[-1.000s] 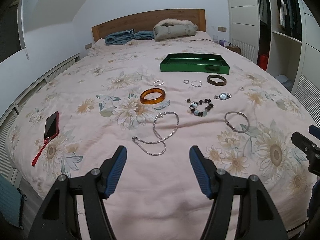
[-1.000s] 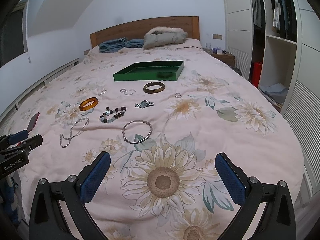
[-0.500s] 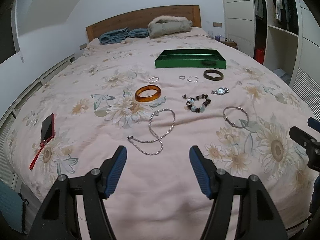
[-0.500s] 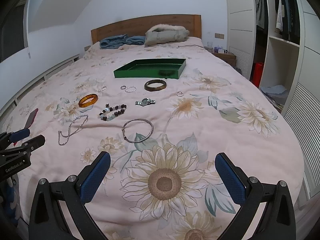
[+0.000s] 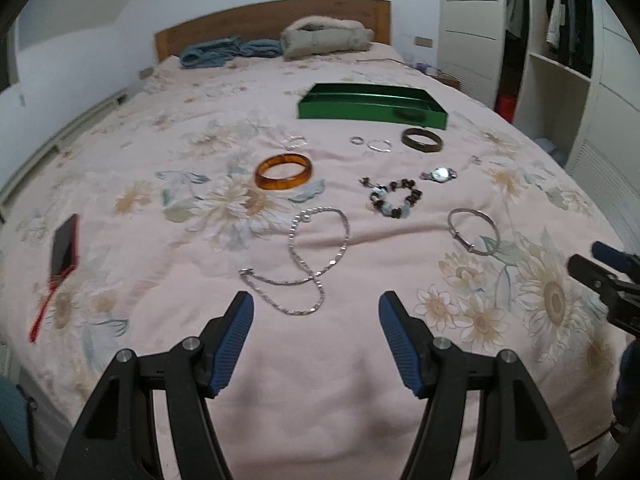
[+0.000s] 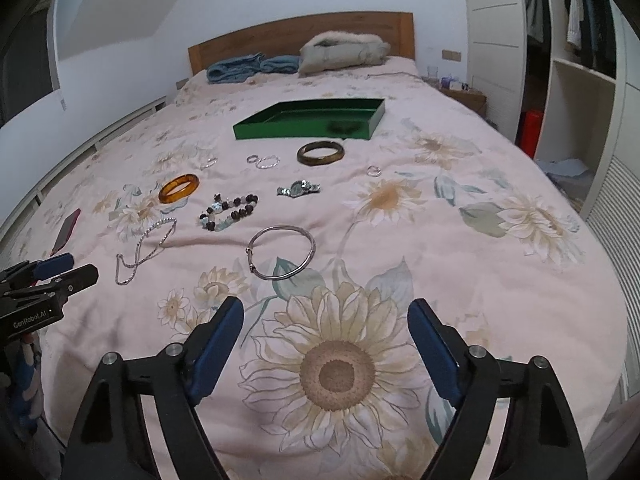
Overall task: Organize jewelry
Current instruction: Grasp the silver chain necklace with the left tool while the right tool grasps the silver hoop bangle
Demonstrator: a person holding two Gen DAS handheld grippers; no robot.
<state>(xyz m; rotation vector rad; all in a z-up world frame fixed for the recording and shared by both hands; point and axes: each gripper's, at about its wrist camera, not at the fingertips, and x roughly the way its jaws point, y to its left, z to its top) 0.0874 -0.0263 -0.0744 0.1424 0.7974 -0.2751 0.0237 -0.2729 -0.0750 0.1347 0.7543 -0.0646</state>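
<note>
Jewelry lies spread on a floral bedspread. A silver chain necklace (image 5: 316, 256) lies just ahead of my open, empty left gripper (image 5: 316, 312). A thin silver bangle (image 6: 281, 252) lies just ahead of my open, empty right gripper (image 6: 326, 320). Farther off are an amber bangle (image 5: 283, 171), a beaded bracelet (image 5: 394, 197), a wristwatch (image 5: 439, 174), a dark bangle (image 5: 422, 140) and small silver rings (image 5: 379, 145). A green tray (image 5: 370, 106) sits beyond them, toward the headboard.
A red-cased phone (image 5: 65, 245) with a red strap lies at the bed's left edge. Folded blue cloth (image 5: 228, 51) and a grey fur-trimmed coat (image 5: 328, 40) lie by the wooden headboard. A wardrobe (image 6: 576, 80) stands to the right.
Both grippers have moved forward over the bed, closer to the jewelry. The right gripper's jaws have narrowed somewhat but stay open. The jewelry has not moved.
</note>
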